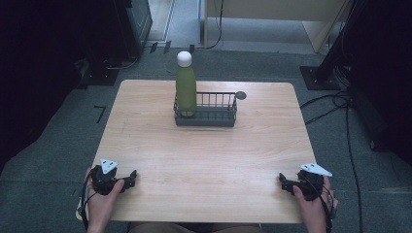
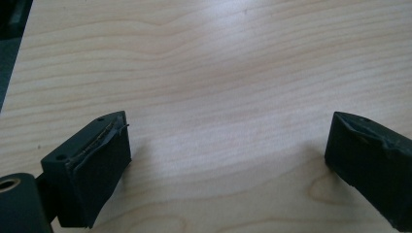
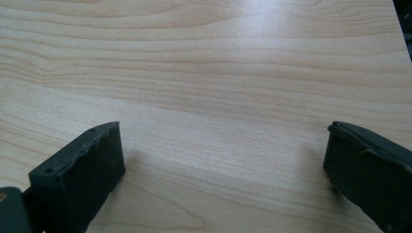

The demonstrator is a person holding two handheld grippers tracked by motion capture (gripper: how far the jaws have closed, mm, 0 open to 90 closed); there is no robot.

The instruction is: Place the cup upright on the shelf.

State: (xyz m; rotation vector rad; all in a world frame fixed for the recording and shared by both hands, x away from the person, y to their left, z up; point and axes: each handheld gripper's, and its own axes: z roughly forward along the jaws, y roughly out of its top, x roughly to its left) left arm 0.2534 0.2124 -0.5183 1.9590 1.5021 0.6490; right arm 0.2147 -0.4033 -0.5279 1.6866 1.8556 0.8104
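A green bottle (image 1: 185,87) with a white cap stands upright in the left end of a dark wire basket (image 1: 214,115) at the far middle of the wooden table (image 1: 204,160). My left gripper (image 1: 132,177) rests near the table's front left corner, held by a hand, its jaws wide apart with bare wood between them (image 2: 226,141). At the front right corner my right gripper (image 1: 283,180) sits the same way, open over bare tabletop (image 3: 223,145). Both are far from the basket.
A small dark round tab (image 1: 241,95) sticks out at the basket's right end. Grey carpet surrounds the table, with cables (image 1: 335,104) and a dark stand base (image 1: 318,77) at the right and dark equipment (image 1: 131,24) at the back left.
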